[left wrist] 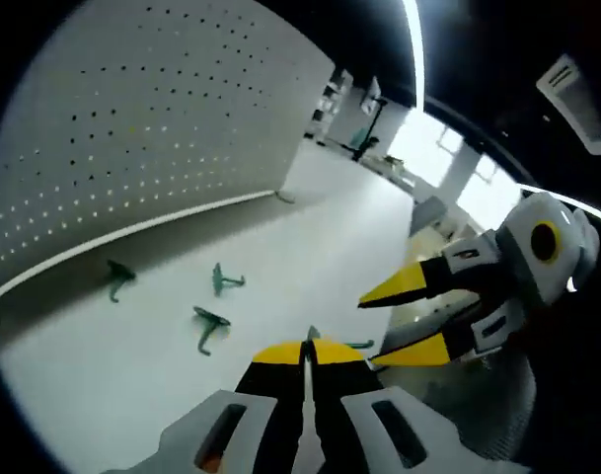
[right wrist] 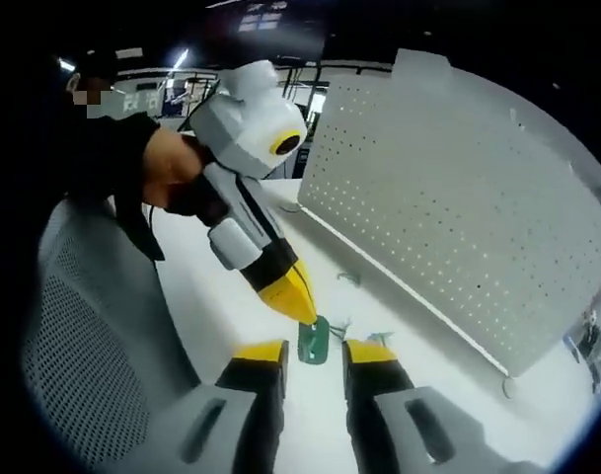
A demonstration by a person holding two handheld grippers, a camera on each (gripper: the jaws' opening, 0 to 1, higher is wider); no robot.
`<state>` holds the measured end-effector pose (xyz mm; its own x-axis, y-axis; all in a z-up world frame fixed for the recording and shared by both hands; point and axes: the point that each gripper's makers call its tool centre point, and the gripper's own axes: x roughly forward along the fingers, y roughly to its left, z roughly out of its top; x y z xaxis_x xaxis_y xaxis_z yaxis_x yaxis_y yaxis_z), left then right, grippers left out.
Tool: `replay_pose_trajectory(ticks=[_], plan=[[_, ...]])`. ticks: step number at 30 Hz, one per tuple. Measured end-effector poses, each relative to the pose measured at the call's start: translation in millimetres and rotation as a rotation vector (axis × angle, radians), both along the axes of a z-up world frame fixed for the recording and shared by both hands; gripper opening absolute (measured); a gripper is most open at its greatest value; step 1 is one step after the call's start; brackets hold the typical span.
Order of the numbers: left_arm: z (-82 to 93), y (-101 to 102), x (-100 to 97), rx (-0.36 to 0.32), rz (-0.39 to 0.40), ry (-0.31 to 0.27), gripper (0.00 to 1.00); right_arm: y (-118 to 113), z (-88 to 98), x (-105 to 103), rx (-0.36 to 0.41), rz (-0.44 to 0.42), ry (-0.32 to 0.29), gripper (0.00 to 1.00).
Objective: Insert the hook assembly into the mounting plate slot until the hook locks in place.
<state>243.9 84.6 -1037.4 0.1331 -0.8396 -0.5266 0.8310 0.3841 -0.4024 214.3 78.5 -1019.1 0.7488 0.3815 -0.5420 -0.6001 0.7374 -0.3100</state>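
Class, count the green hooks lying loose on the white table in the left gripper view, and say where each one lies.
3. One hook lies nearest the pegboard, a second beside it mid-table, a third closer to the left gripper. Others may be hidden behind the jaws.

Four green hooks [left wrist: 212,327], one white pegboard [left wrist: 132,148], two hand-held grippers [left wrist: 305,348].

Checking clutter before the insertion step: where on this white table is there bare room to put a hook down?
Bare tabletop runs between the green hooks and the near edge, and past them along the pegboard foot toward its far end. It is crowded where both grippers meet over one green hook, the left gripper touching it.
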Motion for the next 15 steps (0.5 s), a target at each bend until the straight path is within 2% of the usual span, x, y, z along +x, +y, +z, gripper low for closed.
replay_pose_trajectory(ticks=[4, 8, 15], plan=[[1.2, -2, -4.4, -0.021, 0.0, 0.037, 0.01, 2, -3.4, -1, -0.015, 0.014, 0.014, 0.12], [3.2, -4, -7.3, -0.041, 0.001, 0.074, 0.01, 4, -4.8, -2, -0.023, 0.024, 0.018, 0.12], [4.5, -6, -13.3, -0.052, -0.002, 0.109, 0.01, 1, -10.6, -2, -0.111, 0.04, 0.015, 0.05]])
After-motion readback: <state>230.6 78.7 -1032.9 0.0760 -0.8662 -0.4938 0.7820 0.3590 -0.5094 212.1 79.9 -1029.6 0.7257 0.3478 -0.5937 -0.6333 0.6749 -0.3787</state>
